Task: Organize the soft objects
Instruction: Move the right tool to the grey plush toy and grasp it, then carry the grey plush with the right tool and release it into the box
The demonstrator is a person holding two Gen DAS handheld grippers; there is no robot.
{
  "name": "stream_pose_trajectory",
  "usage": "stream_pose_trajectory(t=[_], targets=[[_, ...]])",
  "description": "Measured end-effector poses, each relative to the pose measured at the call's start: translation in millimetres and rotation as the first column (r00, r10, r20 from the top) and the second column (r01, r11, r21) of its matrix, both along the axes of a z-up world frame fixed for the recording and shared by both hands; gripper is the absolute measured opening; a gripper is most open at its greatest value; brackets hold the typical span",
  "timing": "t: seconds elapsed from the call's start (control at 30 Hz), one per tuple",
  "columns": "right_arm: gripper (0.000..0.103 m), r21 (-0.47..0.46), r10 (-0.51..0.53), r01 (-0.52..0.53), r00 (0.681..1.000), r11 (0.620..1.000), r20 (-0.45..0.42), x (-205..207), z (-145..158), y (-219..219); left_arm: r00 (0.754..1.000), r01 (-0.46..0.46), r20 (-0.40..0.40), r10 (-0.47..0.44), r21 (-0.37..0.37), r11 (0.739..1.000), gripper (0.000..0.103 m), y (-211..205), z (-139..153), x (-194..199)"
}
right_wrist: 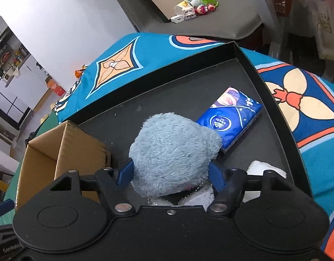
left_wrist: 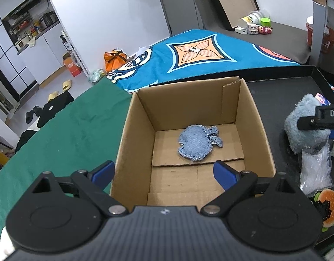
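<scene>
Black tray: one plush toy, one tissue pack.

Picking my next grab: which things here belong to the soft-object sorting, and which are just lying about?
Job:
- fluffy grey-blue plush toy, between right gripper pads
- open brown cardboard box
- flat blue denim patch inside it
- blue tissue pack
- burger-shaped plush

Lying about:
- white charger
- orange basket

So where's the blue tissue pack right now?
In the right wrist view the blue tissue pack lies flat on the black tray, toward its right wall, just behind and right of the fluffy grey-blue plush.
</scene>
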State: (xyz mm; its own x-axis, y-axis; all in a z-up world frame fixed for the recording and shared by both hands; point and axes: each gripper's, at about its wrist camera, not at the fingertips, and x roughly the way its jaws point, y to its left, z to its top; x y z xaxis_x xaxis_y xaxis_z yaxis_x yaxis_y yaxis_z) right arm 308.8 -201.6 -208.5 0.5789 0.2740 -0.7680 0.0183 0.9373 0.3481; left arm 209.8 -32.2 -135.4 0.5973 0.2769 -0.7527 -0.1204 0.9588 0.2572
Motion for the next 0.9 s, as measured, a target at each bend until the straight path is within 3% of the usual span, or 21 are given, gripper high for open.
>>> stream_pose_trajectory(t=[0.37, 0.6, 0.9], targets=[[0.069, -0.033, 0.006, -0.005, 0.999, 0.999, 0.041, -17, 20, 5, 0.996, -0.05, 0.069, 0.053, -0.05, 0.998, 0.097, 15, 15, -7], [0.069, -0.045, 0.014, -0.01, 0.994, 0.999, 0.107, -25, 42, 11, 0.995, -0.028, 0.089, 0.035, -0.076, 0.997, 0.096, 20, 19, -14], [0.069, -0.043, 0.063, -0.056, 0.983, 0.998, 0.175, -33, 66, 36, 0.995, -0.031, 0.09, 0.044, -0.144, 0.989, 0.089, 35, 18, -23]])
